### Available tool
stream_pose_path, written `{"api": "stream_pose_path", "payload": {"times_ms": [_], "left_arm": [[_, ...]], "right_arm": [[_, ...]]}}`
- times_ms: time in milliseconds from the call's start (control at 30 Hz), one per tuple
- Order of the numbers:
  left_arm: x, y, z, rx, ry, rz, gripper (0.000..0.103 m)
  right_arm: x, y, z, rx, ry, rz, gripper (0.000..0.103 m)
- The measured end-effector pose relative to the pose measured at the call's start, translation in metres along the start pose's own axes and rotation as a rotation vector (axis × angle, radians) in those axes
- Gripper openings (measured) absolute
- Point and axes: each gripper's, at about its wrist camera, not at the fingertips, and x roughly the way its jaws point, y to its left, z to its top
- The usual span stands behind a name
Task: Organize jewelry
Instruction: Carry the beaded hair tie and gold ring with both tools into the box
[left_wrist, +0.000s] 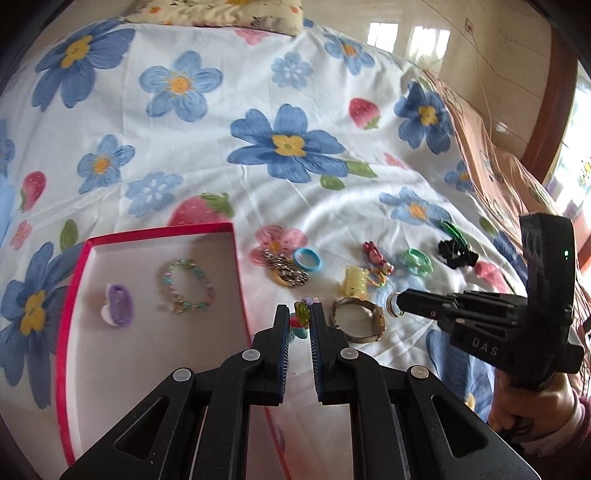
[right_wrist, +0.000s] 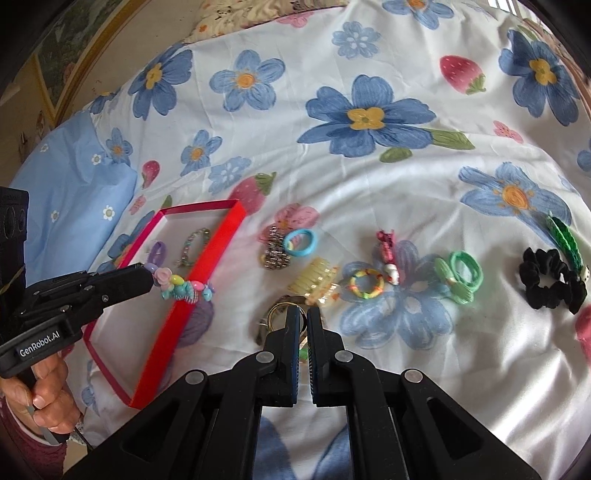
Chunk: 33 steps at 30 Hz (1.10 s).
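My left gripper (left_wrist: 300, 314) is shut on a colourful bead bracelet (right_wrist: 184, 287) and holds it above the right wall of the red box (left_wrist: 155, 233). The box holds a purple hair tie (left_wrist: 119, 304) and a beaded bracelet (left_wrist: 186, 286). My right gripper (right_wrist: 303, 315) is shut on a silver ring (left_wrist: 393, 304), just right of the watch (left_wrist: 360, 319) on the bedsheet. Loose on the sheet lie a chain bracelet (left_wrist: 286, 271), a blue hair tie (left_wrist: 307, 259), a yellow claw clip (left_wrist: 355, 282), a green hair tie (left_wrist: 418, 262) and a black scrunchie (left_wrist: 456, 253).
Everything lies on a floral bedsheet (left_wrist: 288, 147) over a soft bed. A blue pillow (right_wrist: 77, 184) is at the left, a pillow (left_wrist: 221, 13) at the head. The bed's right edge (left_wrist: 491, 158) drops to a tiled floor. A green clip (right_wrist: 565, 238) lies far right.
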Motion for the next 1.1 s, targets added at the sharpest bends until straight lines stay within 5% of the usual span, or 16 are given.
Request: {"api": "stream_pose_path", "payload": {"times_ms": [533,1100], "left_arm": [[-0.047,0.061,-0.020,-0.137,-0.047,0.095,0.010],[-0.014,0.113,-0.021,-0.227,0.005,0.152,0.010]], "right_arm": [[0.035,0.085,0.014,-0.106,0.038,0.150,0.003],[0.109,0.134,0.022,-0.172,0.142,0.180,0.003]]}}
